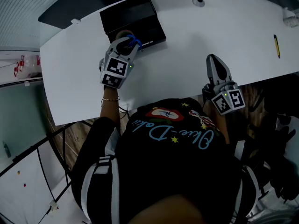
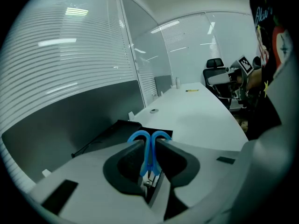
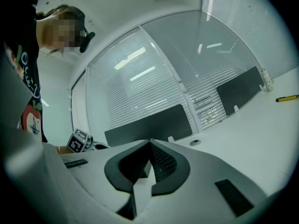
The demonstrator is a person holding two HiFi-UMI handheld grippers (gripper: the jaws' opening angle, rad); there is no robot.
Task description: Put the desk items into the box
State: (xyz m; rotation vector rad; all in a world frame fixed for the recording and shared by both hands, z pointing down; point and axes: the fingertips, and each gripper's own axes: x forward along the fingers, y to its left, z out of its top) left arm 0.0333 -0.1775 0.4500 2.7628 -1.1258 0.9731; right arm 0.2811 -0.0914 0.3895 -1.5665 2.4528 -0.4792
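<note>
Left hand-held gripper (image 2: 149, 143) clamps blue-handled scissors (image 2: 148, 158) at black box (image 1: 133, 15).

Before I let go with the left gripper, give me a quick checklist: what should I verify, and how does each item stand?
1. Scissors held by left gripper: ok, jaws closed on the blue handles.
2. Left gripper over the box: cannot tell; it sits at the box's near edge.
3. Room inside the box: cannot tell, the interior is too dark.
4. Right gripper out of the way: ok, shut and empty at the near edge of the desk.
5. Desk cleared: not ok, a pencil lies at the far right.
</note>
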